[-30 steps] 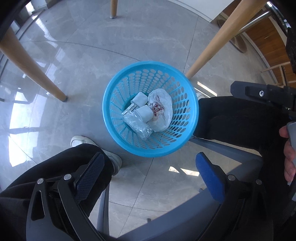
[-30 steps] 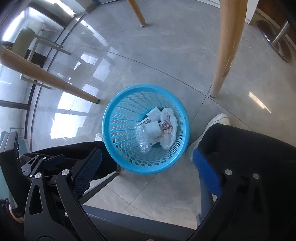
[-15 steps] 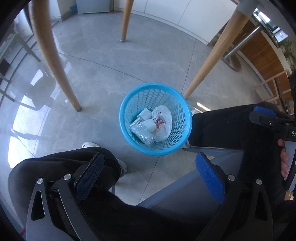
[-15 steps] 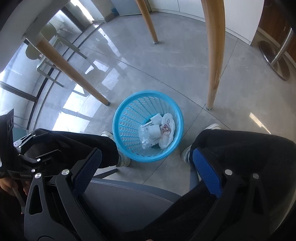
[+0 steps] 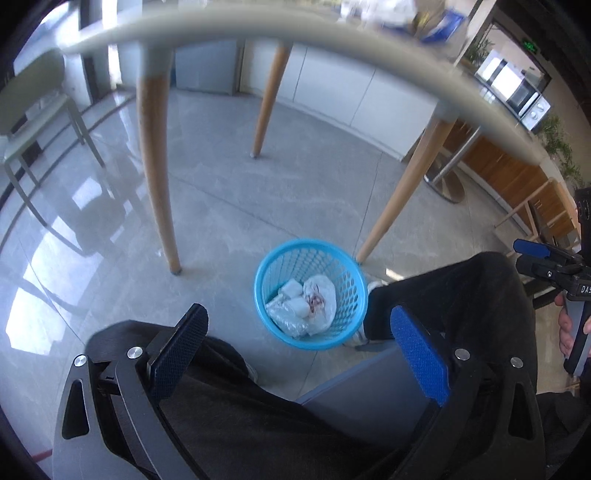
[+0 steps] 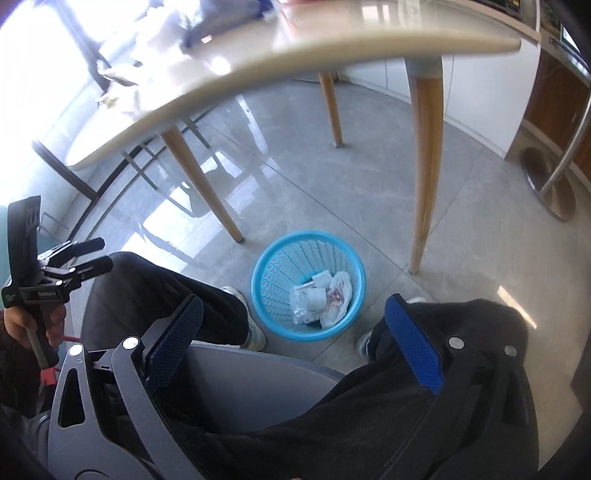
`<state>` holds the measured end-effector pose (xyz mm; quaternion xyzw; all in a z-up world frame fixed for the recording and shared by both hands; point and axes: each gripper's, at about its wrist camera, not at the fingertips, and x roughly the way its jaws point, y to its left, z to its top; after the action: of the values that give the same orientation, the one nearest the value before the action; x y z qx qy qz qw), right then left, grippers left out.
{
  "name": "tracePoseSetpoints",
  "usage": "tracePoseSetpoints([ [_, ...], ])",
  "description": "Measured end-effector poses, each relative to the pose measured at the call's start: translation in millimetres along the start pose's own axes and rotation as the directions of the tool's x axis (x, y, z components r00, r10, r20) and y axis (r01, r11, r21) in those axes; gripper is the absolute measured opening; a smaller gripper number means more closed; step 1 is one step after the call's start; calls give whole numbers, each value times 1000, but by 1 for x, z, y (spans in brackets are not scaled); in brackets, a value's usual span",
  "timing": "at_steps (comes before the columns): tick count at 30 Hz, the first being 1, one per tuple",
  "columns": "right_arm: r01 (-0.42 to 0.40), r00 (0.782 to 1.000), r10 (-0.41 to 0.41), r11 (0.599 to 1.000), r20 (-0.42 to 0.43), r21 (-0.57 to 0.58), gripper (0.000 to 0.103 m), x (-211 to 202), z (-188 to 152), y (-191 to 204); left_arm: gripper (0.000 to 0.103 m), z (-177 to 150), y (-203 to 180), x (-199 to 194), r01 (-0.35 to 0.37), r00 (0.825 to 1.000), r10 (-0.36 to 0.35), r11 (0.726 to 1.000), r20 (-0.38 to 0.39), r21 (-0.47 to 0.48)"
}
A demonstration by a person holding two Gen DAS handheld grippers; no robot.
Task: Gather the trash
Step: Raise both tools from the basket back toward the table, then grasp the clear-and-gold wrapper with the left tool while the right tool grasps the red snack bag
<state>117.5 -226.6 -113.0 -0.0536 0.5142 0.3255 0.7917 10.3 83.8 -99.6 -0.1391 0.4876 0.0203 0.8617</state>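
A blue perforated trash basket (image 5: 343, 273) stands on the grey floor between the seated person's feet; it also shows in the right wrist view (image 6: 273, 273). It holds crumpled white paper, a clear plastic bag and small white cups (image 5: 304, 308) (image 6: 321, 299). My left gripper (image 5: 299, 343) is open and empty, high above the basket. My right gripper (image 6: 295, 334) is open and empty, also high above it. More items lie blurred on the table top (image 6: 122, 85).
A pale table edge (image 5: 295, 33) arcs overhead, on wooden legs (image 5: 155, 166) (image 6: 424, 166). The person's black-trousered knees (image 6: 166, 291) and a grey chair seat (image 6: 258, 387) sit below. A green chair (image 5: 29, 103) stands left.
Both grippers have risen far up from just over the basket to about table-edge height. The basket looks much smaller and the table edge has come into view. Both stay open.
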Motion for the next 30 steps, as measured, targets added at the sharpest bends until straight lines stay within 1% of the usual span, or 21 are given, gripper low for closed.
tracePoseSetpoints([
  [4,0,999,2,999,44,-45,94,-31,6,8,97,2,-9,-32,-2,997,-1,999,71,41],
  [9,-22,993,26,999,117,-33,94,-74,16,6,97,13,-18,-63,-4,990,-6,997,143,74],
  [15,-20,975,33,998,220,-62,94,-121,38,9,97,36,-20,-90,-29,976,9,996,219,88],
  [18,-10,965,27,998,260,-68,94,-136,54,8,97,51,-21,-97,-60,970,34,993,242,101],
  [23,19,951,8,996,309,-85,94,-146,84,5,97,83,-13,-102,-110,959,79,989,272,100],
  [28,48,937,-9,993,349,-106,94,-146,123,4,97,112,5,-97,-171,950,148,983,276,63],
  [30,55,933,-12,993,361,-108,94,-141,141,-1,97,125,14,-92,-183,946,163,982,279,46],
])
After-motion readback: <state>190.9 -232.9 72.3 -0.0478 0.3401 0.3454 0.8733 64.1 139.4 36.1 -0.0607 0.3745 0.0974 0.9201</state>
